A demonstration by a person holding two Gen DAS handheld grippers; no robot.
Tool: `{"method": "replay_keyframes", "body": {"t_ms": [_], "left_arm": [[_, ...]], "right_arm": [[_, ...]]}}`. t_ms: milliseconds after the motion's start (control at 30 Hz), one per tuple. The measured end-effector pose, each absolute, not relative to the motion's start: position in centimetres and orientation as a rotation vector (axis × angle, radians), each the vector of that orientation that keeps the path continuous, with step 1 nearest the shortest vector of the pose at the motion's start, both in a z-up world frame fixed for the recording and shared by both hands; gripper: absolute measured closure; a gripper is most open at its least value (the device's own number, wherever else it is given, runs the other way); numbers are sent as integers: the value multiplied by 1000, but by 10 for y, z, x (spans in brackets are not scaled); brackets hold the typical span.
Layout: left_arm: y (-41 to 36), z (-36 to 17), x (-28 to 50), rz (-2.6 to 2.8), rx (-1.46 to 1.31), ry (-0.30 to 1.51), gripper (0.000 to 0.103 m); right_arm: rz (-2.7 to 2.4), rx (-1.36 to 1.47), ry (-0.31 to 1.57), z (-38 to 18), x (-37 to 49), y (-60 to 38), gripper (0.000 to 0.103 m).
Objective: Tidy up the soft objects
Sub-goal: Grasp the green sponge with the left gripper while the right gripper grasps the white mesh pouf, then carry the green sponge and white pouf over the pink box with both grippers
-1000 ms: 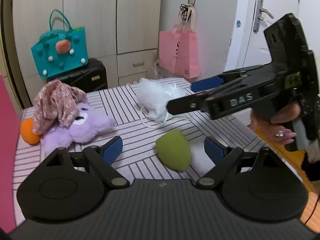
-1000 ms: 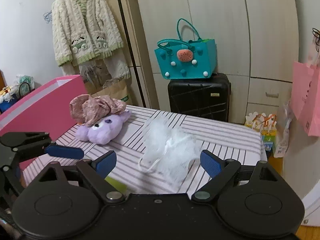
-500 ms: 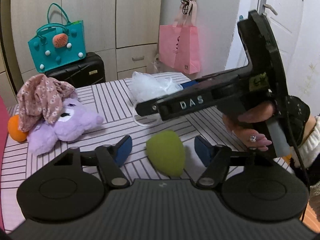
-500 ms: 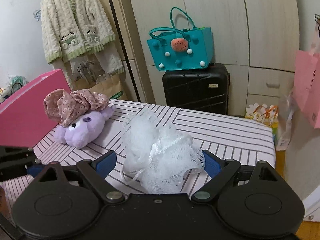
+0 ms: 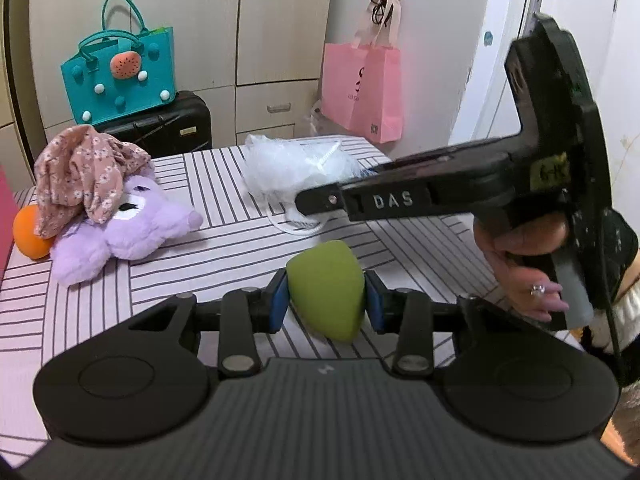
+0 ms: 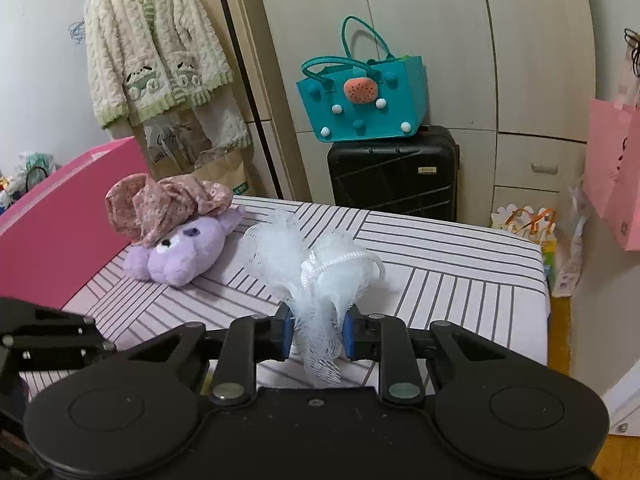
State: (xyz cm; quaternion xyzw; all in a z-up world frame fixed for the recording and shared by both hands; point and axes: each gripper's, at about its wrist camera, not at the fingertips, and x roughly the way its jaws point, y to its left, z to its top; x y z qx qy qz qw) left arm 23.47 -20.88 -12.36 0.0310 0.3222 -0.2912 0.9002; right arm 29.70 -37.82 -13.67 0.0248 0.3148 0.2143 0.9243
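The pink box [image 6: 60, 216] stands to the left of both claws, its tall wall along the far-left edge of the striped table [image 6: 460, 264], and it is likely where the soft things go. Ahead and left of the claws lies the purple plush toy [image 5: 120, 236] with a floral cloth cap [image 5: 84, 172] draped over its head and an orange ball [image 5: 30, 236] touching its far side. The right gripper [image 6: 316, 330] is closed down on the white mesh bath pouf [image 6: 316, 264], pinching a bunched tail of netting while the bulk billows ahead of the pads; lift straight up so the loose loop clears the table before swinging left. The left gripper [image 5: 325, 300] is nearly shut on the green makeup sponge [image 5: 326, 288], blue pads pressing both flanks; keep the squeeze light, since the foam looks easy to squirt out.
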Motion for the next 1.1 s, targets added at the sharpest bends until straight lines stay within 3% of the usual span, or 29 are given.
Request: {"method": "replay_keyframes", "body": {"t_ms": [667,1100], "left_arm": [[-141,-105,192,-599,-63,777,65],[-95,-97,148,-601,-34,867,65]], "right_arm": [[418,196,675,-132,204,-362,77],[477,236,835,-129,141,-326,77]]}}
